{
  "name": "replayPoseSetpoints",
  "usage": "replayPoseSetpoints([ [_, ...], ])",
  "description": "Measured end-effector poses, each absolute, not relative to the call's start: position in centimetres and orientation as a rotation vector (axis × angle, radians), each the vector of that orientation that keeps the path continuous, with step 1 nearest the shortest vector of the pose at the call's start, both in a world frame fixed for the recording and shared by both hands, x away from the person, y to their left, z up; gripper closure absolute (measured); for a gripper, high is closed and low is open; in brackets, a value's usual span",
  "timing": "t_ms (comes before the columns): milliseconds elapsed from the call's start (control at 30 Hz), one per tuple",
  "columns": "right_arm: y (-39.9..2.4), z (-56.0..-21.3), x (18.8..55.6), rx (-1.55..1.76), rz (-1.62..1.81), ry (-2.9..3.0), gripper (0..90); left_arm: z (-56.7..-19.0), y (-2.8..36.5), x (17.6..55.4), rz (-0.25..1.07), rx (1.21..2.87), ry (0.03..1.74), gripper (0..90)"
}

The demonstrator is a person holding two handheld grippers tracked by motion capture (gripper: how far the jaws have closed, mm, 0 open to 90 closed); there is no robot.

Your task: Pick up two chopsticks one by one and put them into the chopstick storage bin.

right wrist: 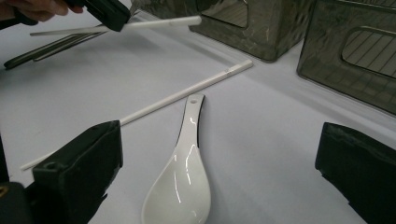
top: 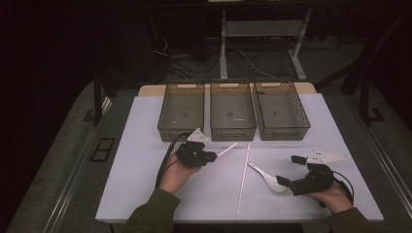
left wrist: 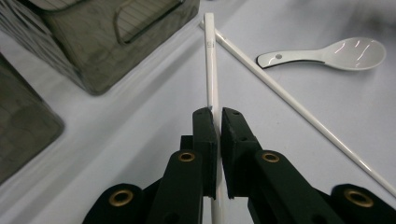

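We see three grey see-through bins in a row at the far side of the table (top: 145, 194); we take the middle bin (top: 232, 110) as our landmark, with the left bin (top: 182, 110) and the right bin (top: 281, 109) just beside it. In front of the middle bin, slightly to its left, the left gripper (top: 213, 156) has its jaws closed on a white chopstick (left wrist: 210, 60), whose far end points up toward the bin's near wall and sits off the table. A second chopstick (top: 243, 177) lies flat on the table, running from just in front of the middle bin straight back toward the near edge. To the right of that stick, a white ceramic spoon (right wrist: 183, 177) lies bowl up, its handle pointing toward the bin.

The right gripper (top: 290, 170) sits in front of the right bin, its jaws spread wide on either side of the spoon's bowl, touching nothing that we can see.

The table top is a plain pale sheet. Beyond the bins we see a dim room with a dark floor, white desk legs and loose cables.
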State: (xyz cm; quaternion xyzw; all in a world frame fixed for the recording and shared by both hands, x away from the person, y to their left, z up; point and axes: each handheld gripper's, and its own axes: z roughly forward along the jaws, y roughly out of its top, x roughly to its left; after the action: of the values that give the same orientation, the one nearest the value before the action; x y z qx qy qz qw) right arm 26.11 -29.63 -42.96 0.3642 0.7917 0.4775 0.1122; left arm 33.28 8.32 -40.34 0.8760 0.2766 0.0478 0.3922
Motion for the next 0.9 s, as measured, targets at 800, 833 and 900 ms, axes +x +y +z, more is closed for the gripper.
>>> replayPoseSetpoints([
  [800, -28.8, -43.6, 26.2, 1.048, 1.37, 2.34, 0.8, -37.0, 9.9, 35.2, 0.145, 2.209, 0.638, 83.9],
  [833, -28.8, -43.6, 26.2, 1.051, 1.372, 2.341, 0.8, -36.8, 10.0, 35.4, 0.15, 2.204, 0.637, 83.9],
  [900, -28.8, -43.6, 26.2, 1.049, 1.371, 2.334, 0.8, -36.4, 10.1, 35.9, 0.165, 2.209, 0.645, 83.9],
])
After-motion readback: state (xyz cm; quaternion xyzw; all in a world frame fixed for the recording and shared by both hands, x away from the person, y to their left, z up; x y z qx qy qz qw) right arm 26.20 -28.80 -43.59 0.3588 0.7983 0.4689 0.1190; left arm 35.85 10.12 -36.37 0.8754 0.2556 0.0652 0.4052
